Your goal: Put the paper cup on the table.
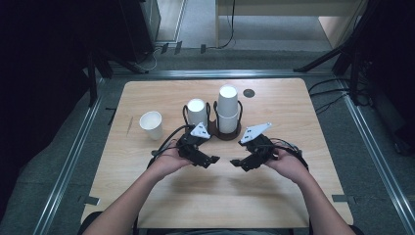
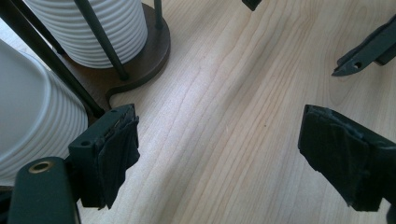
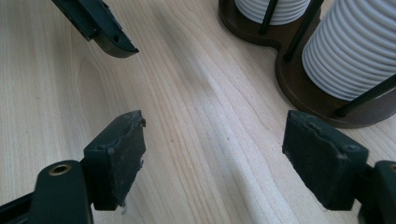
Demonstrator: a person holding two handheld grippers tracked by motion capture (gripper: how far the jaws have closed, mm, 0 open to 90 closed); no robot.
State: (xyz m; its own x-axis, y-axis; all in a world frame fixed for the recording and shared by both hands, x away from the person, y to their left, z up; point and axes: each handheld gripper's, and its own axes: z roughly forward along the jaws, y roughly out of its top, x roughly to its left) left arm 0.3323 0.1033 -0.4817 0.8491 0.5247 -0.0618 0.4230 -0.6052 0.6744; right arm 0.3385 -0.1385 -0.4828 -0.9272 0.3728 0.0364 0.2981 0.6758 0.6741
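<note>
A dark brown two-slot cup holder (image 1: 226, 133) stands at mid-table. It holds a short stack of white ribbed paper cups (image 1: 196, 111) on the left and a taller stack (image 1: 228, 107) on the right. A single white cup (image 1: 150, 125) stands upright on the table left of the holder. Just in front of the holder, my left gripper (image 1: 211, 161) and right gripper (image 1: 238, 165) hover tip to tip, a small gap between them. Both are open over bare wood, as their own views show: left gripper (image 2: 224, 158), right gripper (image 3: 215, 158). Nothing lies between either pair of jaws.
The light wooden table (image 1: 220, 200) has a round dark grommet (image 1: 249, 92) near its far edge. The holder base (image 2: 140, 60) and ribbed cups (image 2: 32, 121) lie close to my left jaw. In the right gripper view the base (image 3: 303, 93) lies ahead on the right.
</note>
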